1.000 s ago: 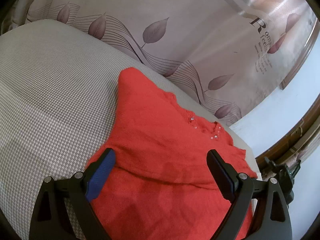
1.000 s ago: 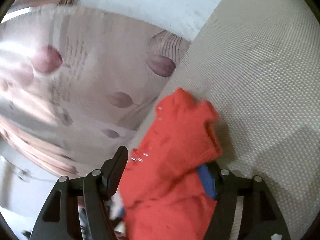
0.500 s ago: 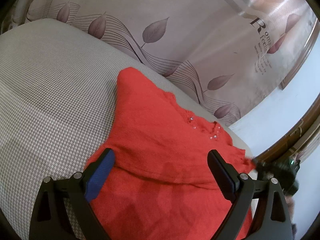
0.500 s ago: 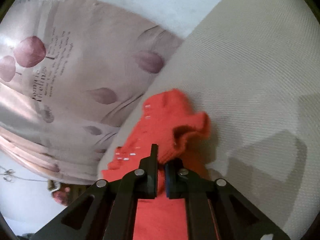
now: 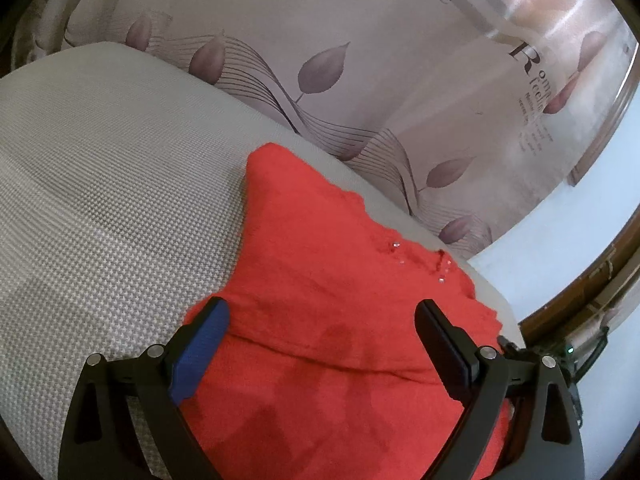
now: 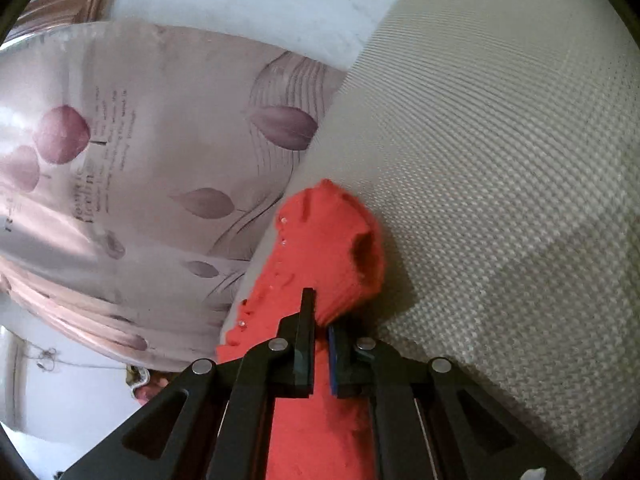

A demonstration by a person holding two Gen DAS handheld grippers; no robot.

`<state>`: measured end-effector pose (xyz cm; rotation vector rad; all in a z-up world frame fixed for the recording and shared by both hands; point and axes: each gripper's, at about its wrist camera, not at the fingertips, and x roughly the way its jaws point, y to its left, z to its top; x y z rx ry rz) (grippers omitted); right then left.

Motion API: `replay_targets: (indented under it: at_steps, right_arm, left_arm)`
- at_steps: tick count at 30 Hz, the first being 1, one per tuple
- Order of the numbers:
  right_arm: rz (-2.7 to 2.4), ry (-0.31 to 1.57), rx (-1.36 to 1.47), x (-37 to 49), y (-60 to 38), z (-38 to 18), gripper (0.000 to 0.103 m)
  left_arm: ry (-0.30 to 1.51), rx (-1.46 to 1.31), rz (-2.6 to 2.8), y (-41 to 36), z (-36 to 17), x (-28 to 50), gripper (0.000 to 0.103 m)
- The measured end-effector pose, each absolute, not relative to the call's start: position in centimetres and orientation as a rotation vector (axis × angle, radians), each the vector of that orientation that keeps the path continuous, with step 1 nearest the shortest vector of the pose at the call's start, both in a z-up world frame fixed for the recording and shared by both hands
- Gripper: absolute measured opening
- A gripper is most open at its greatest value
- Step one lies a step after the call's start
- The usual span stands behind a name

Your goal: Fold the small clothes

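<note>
A small red knitted top [image 5: 328, 320] lies spread on the grey woven cushion [image 5: 100, 208], its neckline with small beads toward the far edge by the leaf-print curtain [image 5: 360, 80]. The left tool [image 5: 320, 344] hovers over the garment's middle with its jaws wide apart and nothing between them. The right tool [image 6: 321, 330] has its jaws nearly together, pinching a bunched fold of the top at the sleeve end, which puckers up just ahead of the pads. The step in hand looks like the first fold: the sleeve side is gripped. Next, it probably needs carrying across the body and laying flat, while the left tool steadies the cloth.
</note>
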<state>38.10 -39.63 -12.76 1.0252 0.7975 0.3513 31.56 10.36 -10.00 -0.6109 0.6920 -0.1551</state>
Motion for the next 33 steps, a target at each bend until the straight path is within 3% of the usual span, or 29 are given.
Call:
replay_targets:
  at_steps: [15, 18, 21, 25, 28, 32, 33]
  right_arm:
    - [0.383, 0.831, 0.928, 39.0, -36.9, -10.8, 0.008]
    - [0.477, 0.79, 0.986, 39.1, -36.4, -10.3, 0.008]
    - [0.406, 0.885, 0.915, 39.8, -35.8, -11.5, 0.009]
    - [0.405, 0.92, 1.014, 39.2, -36.9, -12.8, 0.009]
    - [0.38, 0.914, 1.001, 37.7, -37.9, -11.9, 0.019]
    - [0.312, 0.89, 0.918, 32.9, -39.9, -9.9, 0.054]
    - [0.303, 0.888, 0.895, 31.4, -40.3, -9.5, 0.055]
  left_arm:
    - [0.576, -0.744, -0.024, 14.2, -10.2, 29.9, 0.091]
    - [0.534, -0.731, -0.043, 14.8, -9.3, 28.9, 0.091]
    - [0.526, -0.718, -0.08, 14.6, -8.6, 28.5, 0.091]
    - [0.607, -0.554, -0.109, 12.1, -7.8, 29.1, 0.091]
    - [0.688, -0.338, -0.104, 9.2, -7.7, 29.4, 0.091]
    - [0.796, -0.261, 0.019, 9.3, -8.5, 30.6, 0.091]
    - [0.819, -0.268, 0.089, 10.2, -8.7, 30.6, 0.09]
